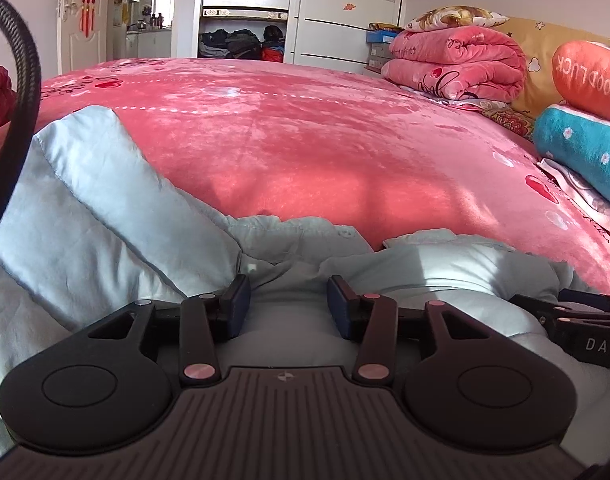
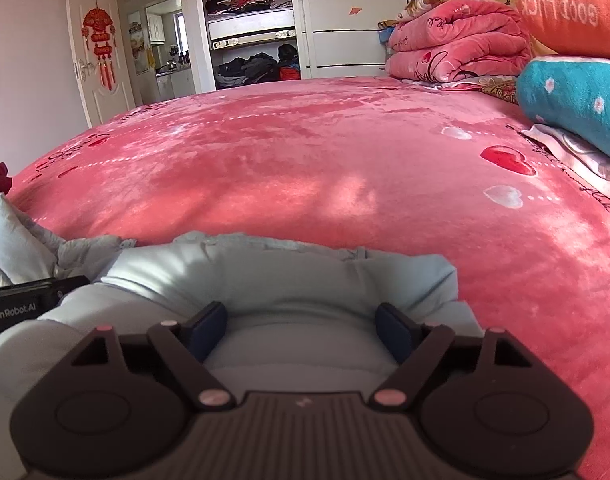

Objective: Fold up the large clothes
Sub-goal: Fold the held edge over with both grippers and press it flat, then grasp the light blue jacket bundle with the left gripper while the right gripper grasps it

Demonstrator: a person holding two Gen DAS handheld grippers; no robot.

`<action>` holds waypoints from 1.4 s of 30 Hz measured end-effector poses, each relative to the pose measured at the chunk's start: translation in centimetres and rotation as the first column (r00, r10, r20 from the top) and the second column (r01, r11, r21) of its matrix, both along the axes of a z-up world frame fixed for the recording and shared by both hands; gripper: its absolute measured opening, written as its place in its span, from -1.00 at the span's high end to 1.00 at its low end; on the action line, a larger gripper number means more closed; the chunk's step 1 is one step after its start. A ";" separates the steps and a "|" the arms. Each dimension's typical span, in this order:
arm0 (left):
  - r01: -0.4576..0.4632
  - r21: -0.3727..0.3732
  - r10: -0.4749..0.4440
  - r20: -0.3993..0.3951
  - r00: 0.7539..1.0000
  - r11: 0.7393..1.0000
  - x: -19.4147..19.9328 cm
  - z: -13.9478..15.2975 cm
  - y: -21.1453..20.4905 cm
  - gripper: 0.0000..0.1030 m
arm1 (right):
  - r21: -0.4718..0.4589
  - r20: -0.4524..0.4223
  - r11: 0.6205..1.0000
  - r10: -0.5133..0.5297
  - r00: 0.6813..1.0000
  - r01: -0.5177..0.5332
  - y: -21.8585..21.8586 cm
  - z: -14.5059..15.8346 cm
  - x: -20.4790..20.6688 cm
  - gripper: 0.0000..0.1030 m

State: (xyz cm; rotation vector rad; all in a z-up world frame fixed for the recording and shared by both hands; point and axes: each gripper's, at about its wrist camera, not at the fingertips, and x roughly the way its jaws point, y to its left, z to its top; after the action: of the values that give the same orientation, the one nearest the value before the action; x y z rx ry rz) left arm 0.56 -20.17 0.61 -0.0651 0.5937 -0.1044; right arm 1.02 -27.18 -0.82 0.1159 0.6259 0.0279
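Left wrist view: left gripper and right gripper, both spread open, over pale-blue padded jacket on bed.

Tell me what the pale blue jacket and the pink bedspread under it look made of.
The pale blue puffy quilted jacket looks like smooth, slightly shiny woven shell, probably nylon or polyester, over padding: stitched channels, soft bulges, sheen in sunlight. The pink heart-print bedspread looks like plush fleece or velvet: its brushed nap shows light and dark streaks.
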 end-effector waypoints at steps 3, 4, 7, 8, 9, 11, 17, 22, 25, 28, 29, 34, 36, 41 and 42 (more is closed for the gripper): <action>0.000 -0.008 0.000 0.004 1.000 1.000 -0.1 0.0 0.1 -0.09 | -0.012 -0.011 1.000 0.003 1.000 -0.003 0.1 -0.4 0.6 -0.64; 0.000 -0.007 0.000 0.005 1.000 1.000 -0.2 -0.1 0.1 -0.09 | -0.012 -0.014 1.000 0.003 1.000 -0.003 0.0 -0.5 0.7 -0.65; 0.001 -0.001 -0.001 0.008 1.000 1.000 -0.2 0.0 0.2 -0.10 | -0.020 -0.019 1.000 0.002 1.000 -0.002 0.2 -0.7 0.9 -0.68; 0.001 -0.001 -0.001 0.009 1.000 1.000 -0.3 -0.1 0.3 -0.10 | -0.020 -0.020 1.000 0.002 1.000 -0.002 0.2 -0.8 0.9 -0.70; 0.001 0.000 -0.001 0.009 1.000 1.000 -0.3 -0.1 0.3 -0.10 | -0.018 -0.023 1.000 0.003 1.000 -0.003 0.2 -0.9 1.1 -0.72; 0.001 0.008 -0.001 0.010 1.000 1.000 -0.4 -0.2 0.3 -0.11 | -0.012 -0.027 1.000 0.003 1.000 -0.003 0.1 -1.0 1.2 -0.73; -0.001 0.037 0.000 0.015 1.000 0.999 -0.5 -0.1 0.1 -0.12 | 0.004 -0.028 1.000 0.008 1.000 -0.008 -0.1 -0.8 1.2 -0.78; 0.004 0.071 -0.003 -0.010 1.000 0.997 -0.5 1.1 -0.1 -0.36 | 0.122 -0.023 0.991 0.060 0.998 -0.057 -1.5 0.0 1.0 -0.98; 0.013 0.089 -0.011 -0.022 1.000 0.996 -1.1 2.5 -0.1 -0.95 | 0.213 -0.026 0.975 0.076 0.997 -0.068 -3.0 0.8 0.7 -0.98; 0.003 0.079 -0.002 -0.012 1.000 0.997 -2.4 4.2 0.4 -0.96 | 0.316 -0.013 0.947 0.058 0.998 -0.051 -5.1 1.9 -0.2 -0.98; -0.005 0.075 0.006 -0.011 1.000 0.997 -2.9 4.8 0.8 -0.96 | 0.341 -0.001 0.939 0.048 0.999 -0.044 -5.9 2.3 -0.6 -0.98; -0.083 0.059 0.084 -0.012 0.996 0.995 -5.8 7.0 4.1 -0.97 | 0.408 0.005 0.912 -0.039 0.999 0.034 -10.1 3.0 -2.2 -0.98; -0.131 0.039 0.132 -0.026 0.991 0.991 -7.0 7.6 6.0 -0.96 | 0.442 -0.031 0.894 -0.064 0.997 0.071 -11.8 2.5 -2.6 -0.98; -0.231 -0.069 0.224 -0.093 0.970 0.971 -8.9 8.2 11.5 -0.96 | 0.511 -0.114 0.853 -0.050 0.992 0.102 -14.3 1.4 -3.4 -0.98; -0.254 -0.083 0.245 -0.103 0.964 0.964 -9.0 8.1 12.3 -0.96 | 0.518 -0.128 0.850 -0.035 0.991 0.097 -14.4 1.2 -3.4 -0.98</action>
State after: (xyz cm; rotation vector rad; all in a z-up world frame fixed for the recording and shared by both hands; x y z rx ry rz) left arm -8.48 -7.88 8.76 -0.2376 0.6676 0.1164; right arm -2.42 -41.60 0.40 0.6752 0.7168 0.1272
